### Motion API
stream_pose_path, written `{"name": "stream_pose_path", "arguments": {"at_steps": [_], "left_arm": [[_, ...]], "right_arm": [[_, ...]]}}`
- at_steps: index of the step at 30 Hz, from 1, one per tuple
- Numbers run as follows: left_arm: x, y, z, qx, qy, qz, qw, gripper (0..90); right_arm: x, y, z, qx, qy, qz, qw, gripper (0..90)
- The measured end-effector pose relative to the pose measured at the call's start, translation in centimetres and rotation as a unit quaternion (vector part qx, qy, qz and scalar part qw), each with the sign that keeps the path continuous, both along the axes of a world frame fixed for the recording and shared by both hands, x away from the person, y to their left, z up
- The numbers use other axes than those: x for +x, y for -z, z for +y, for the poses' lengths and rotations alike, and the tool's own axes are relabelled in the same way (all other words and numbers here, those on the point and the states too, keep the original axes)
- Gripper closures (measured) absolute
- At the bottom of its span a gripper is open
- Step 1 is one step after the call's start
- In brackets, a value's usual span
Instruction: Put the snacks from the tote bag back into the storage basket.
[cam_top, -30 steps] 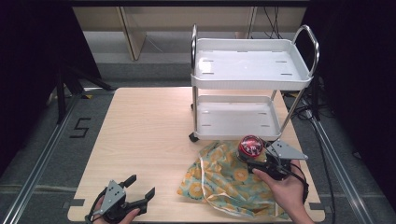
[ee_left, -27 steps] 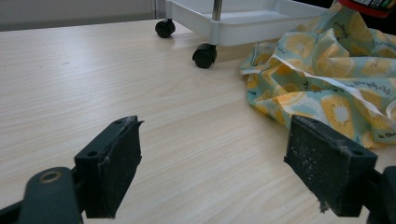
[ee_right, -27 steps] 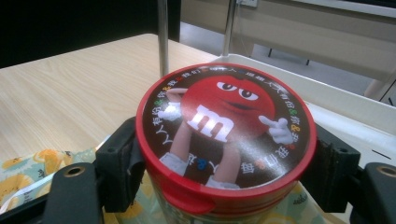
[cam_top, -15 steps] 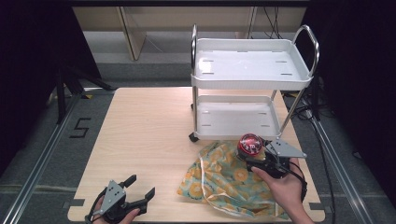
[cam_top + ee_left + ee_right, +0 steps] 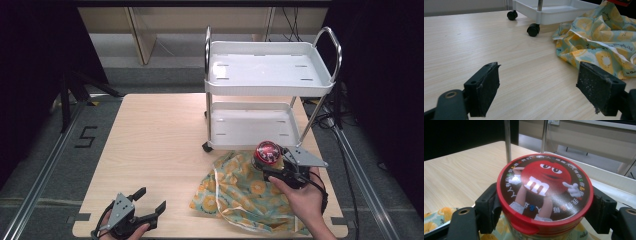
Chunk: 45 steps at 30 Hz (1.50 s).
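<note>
Candy tub [image 5: 267,153], red-lidded, sits clamped in the right claw [image 5: 274,167] above the bag [image 5: 245,195], likely bound for the cart [image 5: 270,80]; left claw [image 5: 146,206] rests wide open, empty.

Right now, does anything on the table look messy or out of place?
Only the yellow-patterned cloth bag: it lies crumpled by the white cart, its drawstring trailing toward the table edge. The red-lidded jar sits upright in the right gripper. Nothing spilled or broken.
</note>
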<state>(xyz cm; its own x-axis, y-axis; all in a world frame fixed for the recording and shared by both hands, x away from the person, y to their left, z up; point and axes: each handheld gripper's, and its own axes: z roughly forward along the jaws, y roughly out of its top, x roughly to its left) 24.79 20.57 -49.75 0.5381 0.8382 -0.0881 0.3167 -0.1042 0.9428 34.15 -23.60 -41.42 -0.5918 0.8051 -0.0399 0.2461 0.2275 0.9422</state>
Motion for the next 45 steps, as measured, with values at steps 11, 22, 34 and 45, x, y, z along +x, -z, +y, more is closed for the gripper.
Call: {"name": "stream_pose_path", "arguments": {"at_steps": [11,22,34,45], "left_arm": [[0.1,0.0,0.0,-0.002,0.003,-0.002,1.0000,17.6],[0.1,0.1,-0.1,-0.005,-0.001,0.001,1.0000,17.6],[0.0,0.1,0.0,-0.004,0.001,0.000,1.0000,17.6],[0.1,0.0,0.0,-0.002,0.003,-0.002,1.0000,17.6]], "right_arm": [[0.4,-0.1,0.2,0.007,-0.010,0.004,0.9999,26.5],[0.6,-0.1,0.6,0.008,-0.007,0.006,0.9999,26.5],[0.9,-0.6,1.1,0.007,-0.001,0.009,0.9999,26.4],[1.5,-0.8,1.3,0.004,-0.012,0.007,0.9999,26.5]]}}
